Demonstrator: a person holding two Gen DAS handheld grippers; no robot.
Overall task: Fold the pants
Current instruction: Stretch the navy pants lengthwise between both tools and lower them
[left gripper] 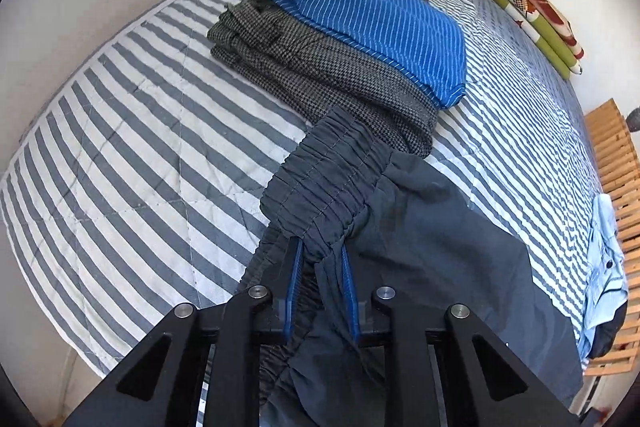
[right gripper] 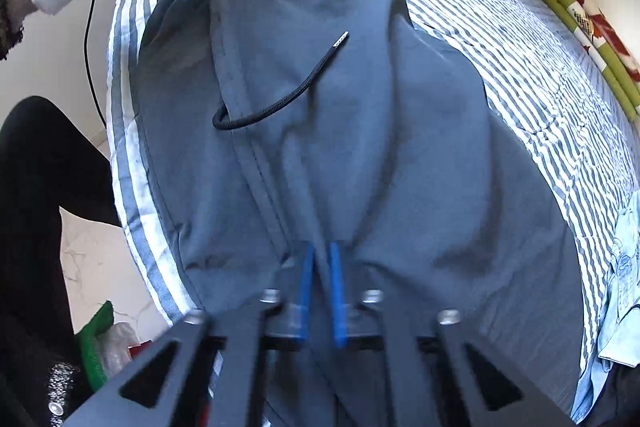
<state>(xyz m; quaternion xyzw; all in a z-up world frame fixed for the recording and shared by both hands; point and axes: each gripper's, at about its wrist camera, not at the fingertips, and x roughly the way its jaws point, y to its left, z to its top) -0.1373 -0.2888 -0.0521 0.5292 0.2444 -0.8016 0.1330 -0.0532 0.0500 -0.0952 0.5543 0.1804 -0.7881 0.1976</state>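
Pants (right gripper: 340,155): gripped at 2 points, waistband pinched by left gripper (left gripper: 320,259), fabric clamped by right gripper (right gripper: 320,259). Step: first fold. Next: lifted, carried over evenly.

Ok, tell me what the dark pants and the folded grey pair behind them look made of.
Dark pants: thin, smooth woven cloth, probably light synthetic or cotton blend; matte, soft creases, gathered elastic waistband. Folded grey pair: thicker woven fabric with a fine houndstooth-like check, possibly wool blend.
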